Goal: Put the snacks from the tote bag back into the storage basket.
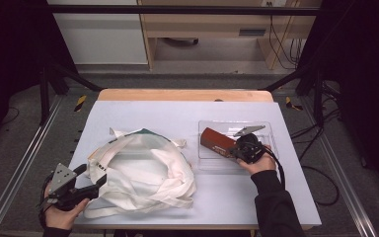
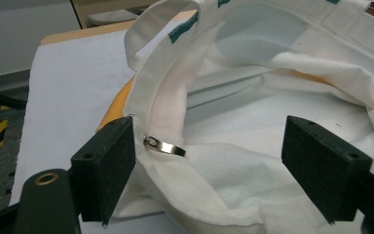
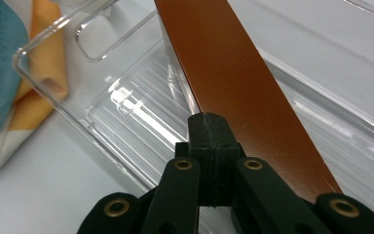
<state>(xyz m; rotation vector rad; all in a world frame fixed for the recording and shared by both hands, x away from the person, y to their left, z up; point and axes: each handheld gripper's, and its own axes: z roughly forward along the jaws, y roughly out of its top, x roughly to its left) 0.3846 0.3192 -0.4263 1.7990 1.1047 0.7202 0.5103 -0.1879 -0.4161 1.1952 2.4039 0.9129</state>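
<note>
A white cloth tote bag lies crumpled on the left half of the table, its mouth gaping. My left gripper is at the bag's near-left rim. In the left gripper view it stands open, with the hem and a small metal clip against the left pad. A brown box lies in a clear plastic tray on the right. My right gripper reaches into the tray at the box's near end. Its jaws are shut pad to pad beside the brown box, nothing visible between them.
The table has a pale blue cover. The clear tray's wall rises just left of my right gripper. Orange and teal fabric lies outside the tray. Black frame bars and cables surround the table.
</note>
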